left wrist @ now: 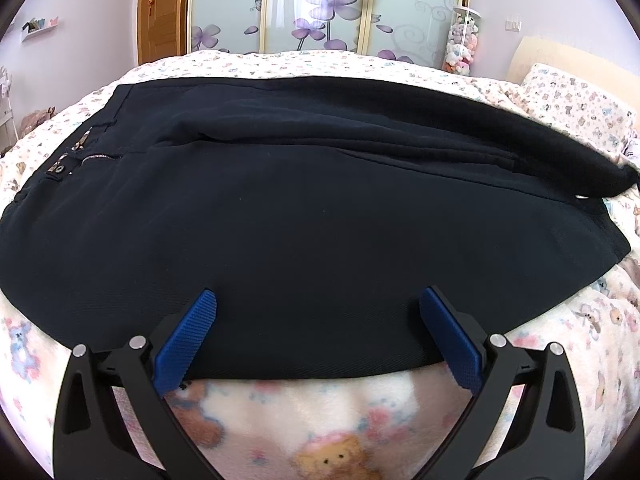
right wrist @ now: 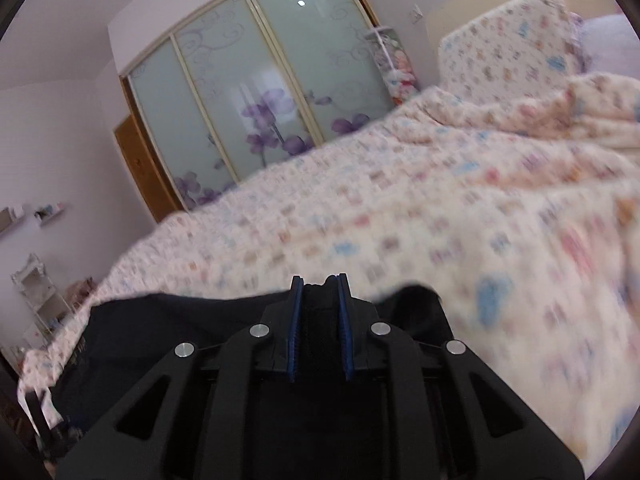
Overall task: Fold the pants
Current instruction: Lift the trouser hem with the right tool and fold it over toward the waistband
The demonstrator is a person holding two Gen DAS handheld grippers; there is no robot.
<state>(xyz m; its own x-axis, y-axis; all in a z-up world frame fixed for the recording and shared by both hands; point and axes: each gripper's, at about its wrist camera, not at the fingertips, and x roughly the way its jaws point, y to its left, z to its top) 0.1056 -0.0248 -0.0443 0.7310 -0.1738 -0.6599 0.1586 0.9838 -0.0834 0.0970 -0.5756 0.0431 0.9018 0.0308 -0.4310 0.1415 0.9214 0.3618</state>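
While the left claw [left wrist: 316,334] rests spread wide over the near edge of the dark pants [left wrist: 280,208] lying flat on the bed [left wrist: 568,344], likely to steady them, the right claw [right wrist: 319,330] pinches a bunch of pant fabric, probably to fold it over.

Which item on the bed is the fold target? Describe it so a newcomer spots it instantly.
Start at the bed, covered in a pale blanket printed with teddy bears, in front of the flowered wardrobe doors. Spread flat across its middle lie the pants, with a metal zipper and clasp at the waistband on the left. They are the only dark, plain navy thing on that light patterned bedding.
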